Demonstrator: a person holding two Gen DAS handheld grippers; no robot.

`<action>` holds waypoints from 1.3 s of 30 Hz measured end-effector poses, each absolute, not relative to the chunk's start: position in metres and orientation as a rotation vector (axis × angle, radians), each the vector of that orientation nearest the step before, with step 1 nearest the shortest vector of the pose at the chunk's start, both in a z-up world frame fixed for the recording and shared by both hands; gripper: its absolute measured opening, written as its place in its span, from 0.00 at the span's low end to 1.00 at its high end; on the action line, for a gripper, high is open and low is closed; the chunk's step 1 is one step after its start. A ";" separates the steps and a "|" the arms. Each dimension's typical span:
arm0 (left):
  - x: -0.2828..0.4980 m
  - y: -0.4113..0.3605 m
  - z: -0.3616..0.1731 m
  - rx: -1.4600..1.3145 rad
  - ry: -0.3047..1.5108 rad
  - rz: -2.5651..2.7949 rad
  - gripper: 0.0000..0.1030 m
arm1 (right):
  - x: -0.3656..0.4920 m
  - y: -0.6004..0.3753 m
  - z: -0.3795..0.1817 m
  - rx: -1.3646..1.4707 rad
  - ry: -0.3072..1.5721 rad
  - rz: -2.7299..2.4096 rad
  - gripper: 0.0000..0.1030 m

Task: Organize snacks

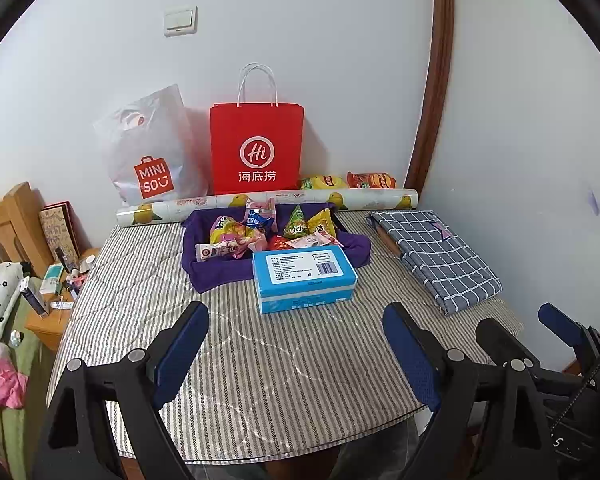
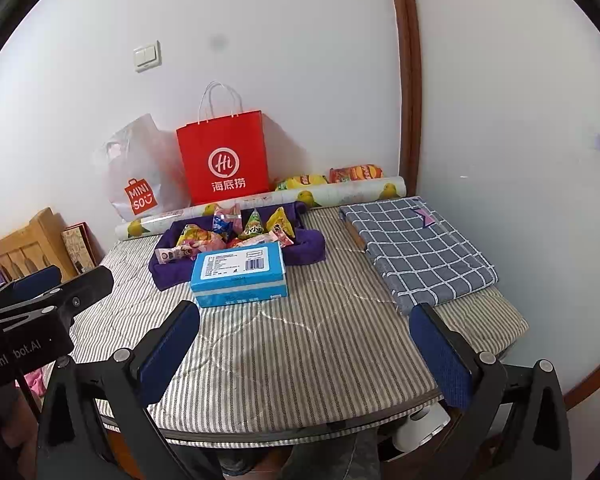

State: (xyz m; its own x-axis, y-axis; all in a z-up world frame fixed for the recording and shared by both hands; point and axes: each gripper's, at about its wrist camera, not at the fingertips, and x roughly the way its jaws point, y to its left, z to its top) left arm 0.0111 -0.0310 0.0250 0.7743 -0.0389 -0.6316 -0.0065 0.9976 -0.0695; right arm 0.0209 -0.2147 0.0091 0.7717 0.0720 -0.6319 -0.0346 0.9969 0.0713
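A purple cloth tray (image 1: 204,276) (image 2: 162,272) at the back middle of the striped table holds several snack packets (image 1: 268,228) (image 2: 236,230). A blue tissue box (image 1: 304,276) (image 2: 238,274) stands just in front of it. Two chip bags (image 1: 370,180) (image 2: 354,173) lie at the back by the wall. My left gripper (image 1: 296,320) is open and empty above the table's near part. My right gripper (image 2: 304,320) is open and empty too, to the right of the left one; it also shows in the left wrist view (image 1: 516,332).
A red paper bag (image 1: 256,148) (image 2: 224,160) and a Miniso plastic bag (image 1: 152,160) (image 2: 140,176) stand against the wall. A roll of printed paper (image 1: 380,200) (image 2: 352,194) lies behind the tray. A folded checked cloth (image 1: 436,256) (image 2: 416,248) lies at the right. A cluttered bedside stand (image 1: 60,280) is at the left.
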 end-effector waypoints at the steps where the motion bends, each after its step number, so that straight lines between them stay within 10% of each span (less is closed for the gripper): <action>1: 0.011 -0.031 0.025 -0.069 0.686 -0.017 0.86 | 0.021 -0.215 0.009 0.056 0.687 0.058 1.00; 39: 0.015 -0.026 0.018 -0.068 0.705 -0.007 0.86 | 0.026 -0.206 0.003 0.054 0.702 0.061 1.00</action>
State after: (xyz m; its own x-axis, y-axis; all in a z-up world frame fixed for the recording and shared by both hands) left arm 0.0149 -0.0256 0.0182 0.7614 -0.0296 -0.6477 -0.0162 0.9978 -0.0646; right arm 0.0261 -0.2057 0.0032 0.7620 0.0747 -0.6433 -0.0383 0.9968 0.0704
